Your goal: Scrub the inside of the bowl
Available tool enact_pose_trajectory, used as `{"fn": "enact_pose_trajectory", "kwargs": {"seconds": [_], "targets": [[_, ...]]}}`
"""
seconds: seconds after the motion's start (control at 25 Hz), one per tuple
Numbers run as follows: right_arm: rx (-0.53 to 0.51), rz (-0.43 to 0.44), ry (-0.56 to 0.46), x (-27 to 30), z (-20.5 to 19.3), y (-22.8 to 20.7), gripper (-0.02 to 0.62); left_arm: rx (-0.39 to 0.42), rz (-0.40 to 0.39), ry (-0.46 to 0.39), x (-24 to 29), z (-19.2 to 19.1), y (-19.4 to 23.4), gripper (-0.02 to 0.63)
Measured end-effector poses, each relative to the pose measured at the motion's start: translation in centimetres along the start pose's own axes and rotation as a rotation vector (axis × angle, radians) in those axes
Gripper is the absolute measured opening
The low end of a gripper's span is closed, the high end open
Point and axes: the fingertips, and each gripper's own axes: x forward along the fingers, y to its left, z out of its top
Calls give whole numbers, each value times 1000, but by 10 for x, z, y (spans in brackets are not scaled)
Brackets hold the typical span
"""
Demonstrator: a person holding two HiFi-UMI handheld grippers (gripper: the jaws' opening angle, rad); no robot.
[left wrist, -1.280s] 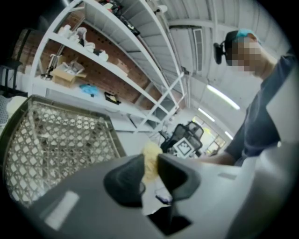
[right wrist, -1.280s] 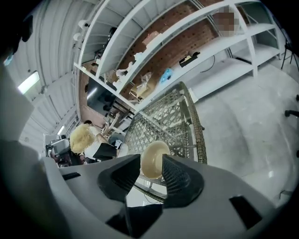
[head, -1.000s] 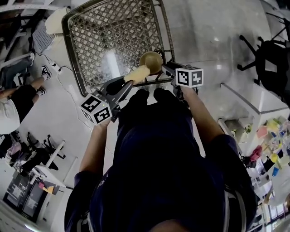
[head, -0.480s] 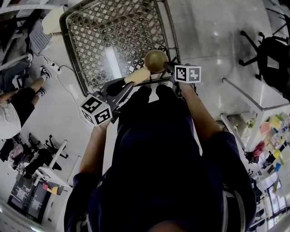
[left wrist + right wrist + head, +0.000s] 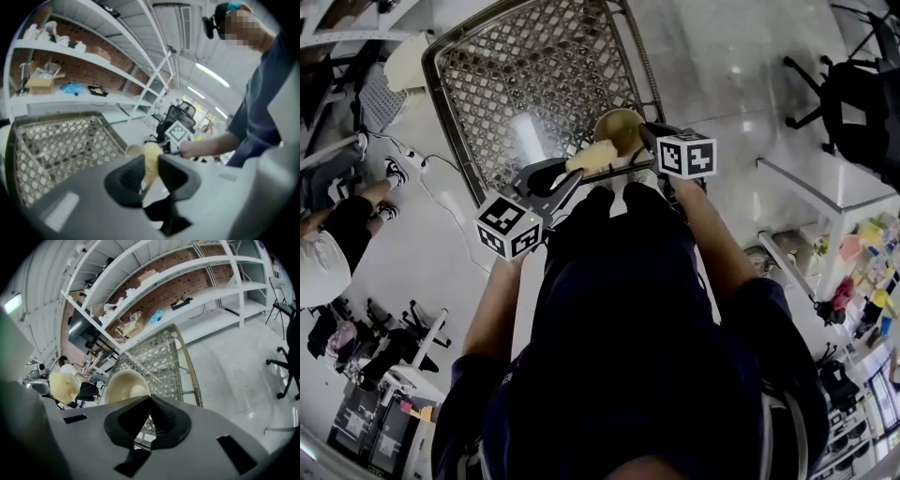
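The tan round bowl point(image 5: 617, 127) is held in the air over a grey wire-mesh basket point(image 5: 516, 66), its rim pinched by the fingers of the right gripper point(image 5: 647, 139), which are closing to a narrow gap on it. A yellow foam sponge point(image 5: 591, 155) is clamped in the fingers of the left gripper point(image 5: 567, 173) and is brought just beside the bowl's near rim; contact cannot be told. Scrubbing is judged barely begun, with the whole interior left.

Person is wearing a dark navy short-sleeved top point(image 5: 628, 309), with the sleeves point(image 5: 473, 394) ending well back from the fingers. Left gripper point(image 5: 574, 172) is showing a grey moulded body with black ribbed pads point(image 5: 127, 176) at the fingertips. A white cube point(image 5: 508, 227) carrying black square markers is sitting behind the fingers.
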Motion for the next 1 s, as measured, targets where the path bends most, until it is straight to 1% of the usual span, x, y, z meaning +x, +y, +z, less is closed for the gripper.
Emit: {"fn": "enact_pose_trajectory", "kwargs": {"seconds": [0.04, 0.12, 0.28, 0.32, 0.4, 0.52, 0.56, 0.6, 0.64, 0.72, 0.88, 1.0], "targets": [[-21, 4, -21, -9, 10, 8, 14, 55, 0, 25, 3, 5, -5, 86], [-59, 12, -61, -28, 30, 23, 12, 191, 10, 78, 9, 16, -15, 86], [-133, 8, -114, -61, 55, 46, 12, 509, 72, 176, 21, 37, -31, 86], [-150, 4, -122, -68, 58, 50, 12, 597, 90, 206, 25, 40, -34, 86], [-177, -4, -136, -80, 62, 57, 12, 798, 112, 282, 33, 41, -40, 86], [-201, -16, -152, -94, 65, 64, 12, 1099, 106, 401, 49, 35, -52, 86], [-210, -20, -154, -98, 64, 66, 12, 1176, 100, 428, 54, 33, -56, 85], [-219, -24, -155, -101, 63, 68, 12, 1233, 98, 446, 59, 33, -59, 84], [-227, -27, -156, -104, 62, 69, 12, 1273, 102, 457, 64, 35, -60, 84], [-235, -30, -160, -109, 58, 69, 12, 1315, 130, 467, 69, 42, -59, 84], [-238, -37, -170, -116, 51, 65, 12, 1329, 227, 464, 69, 58, -55, 84], [-235, -35, -182, -121, 50, 62, 12, 1327, 298, 481, 64, 57, -56, 84]]}}
